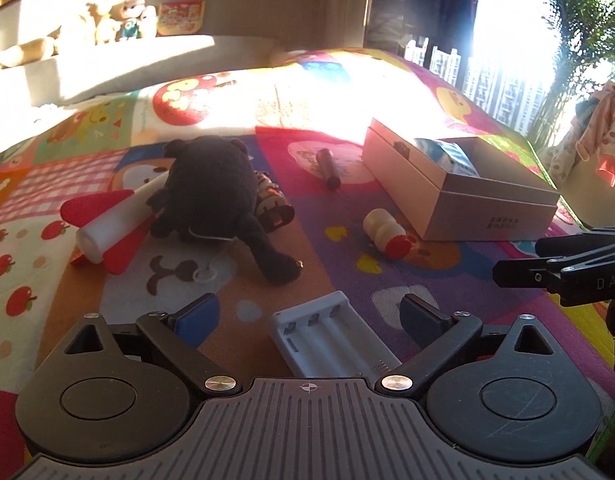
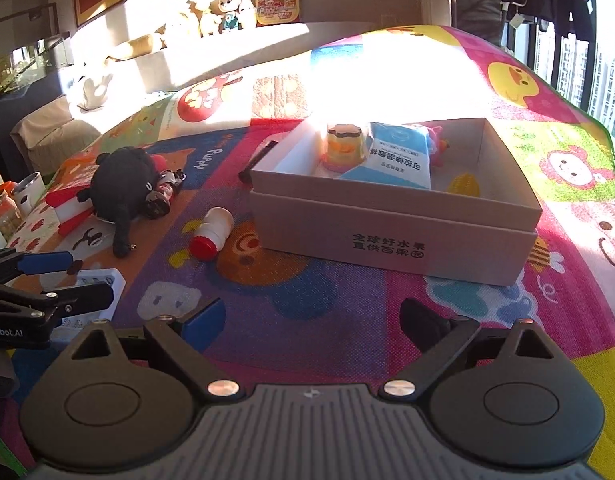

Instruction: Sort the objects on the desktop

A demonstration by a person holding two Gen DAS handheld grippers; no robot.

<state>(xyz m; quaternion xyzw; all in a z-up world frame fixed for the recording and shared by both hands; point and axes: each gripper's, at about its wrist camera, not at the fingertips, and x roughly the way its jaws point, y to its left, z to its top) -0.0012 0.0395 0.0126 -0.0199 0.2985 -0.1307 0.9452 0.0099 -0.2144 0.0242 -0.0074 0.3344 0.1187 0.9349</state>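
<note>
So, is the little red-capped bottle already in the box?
No, the red-capped bottle lies on its side on the mat, outside the box and to its left.

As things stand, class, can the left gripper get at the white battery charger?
Probably yes: the battery charger lies on the mat between the open fingers of the left gripper, with nothing lying over it.

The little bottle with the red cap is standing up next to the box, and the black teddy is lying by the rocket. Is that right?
Not quite. The little bottle with the red cap is lying on its side on the play mat, not standing up. The right wrist view shows it next to the box. The black teddy does lie by the rocket.
</note>
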